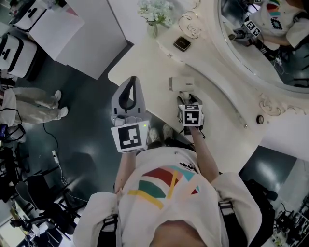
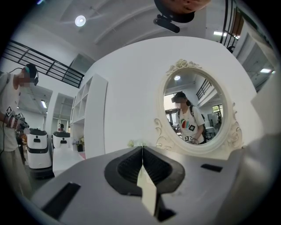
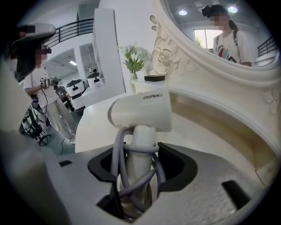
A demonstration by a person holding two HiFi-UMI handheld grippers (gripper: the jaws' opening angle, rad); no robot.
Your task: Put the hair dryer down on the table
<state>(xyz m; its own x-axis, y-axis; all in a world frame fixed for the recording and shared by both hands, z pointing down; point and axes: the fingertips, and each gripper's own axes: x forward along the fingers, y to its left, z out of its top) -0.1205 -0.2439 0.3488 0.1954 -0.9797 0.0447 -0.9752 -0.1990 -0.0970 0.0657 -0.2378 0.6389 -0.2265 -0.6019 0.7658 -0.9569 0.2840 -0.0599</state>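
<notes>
A white hair dryer (image 1: 181,84) with a grey cord wound round its handle is in my right gripper (image 1: 186,98), over the cream vanity table (image 1: 145,62). In the right gripper view the jaws of the right gripper (image 3: 139,163) are shut on the handle, and the hair dryer's (image 3: 142,110) head stands above them. I cannot tell whether the dryer touches the tabletop. My left gripper (image 1: 131,82) hangs at the table's near edge, left of the dryer. The left gripper view shows the left gripper (image 2: 142,151) shut with nothing in it.
A vase of white flowers (image 1: 154,14) and a small dark box (image 1: 182,43) stand at the back of the table. An oval mirror in an ornate frame (image 1: 251,72) rises on the right. A person in white (image 1: 29,103) stands on the dark floor at the left.
</notes>
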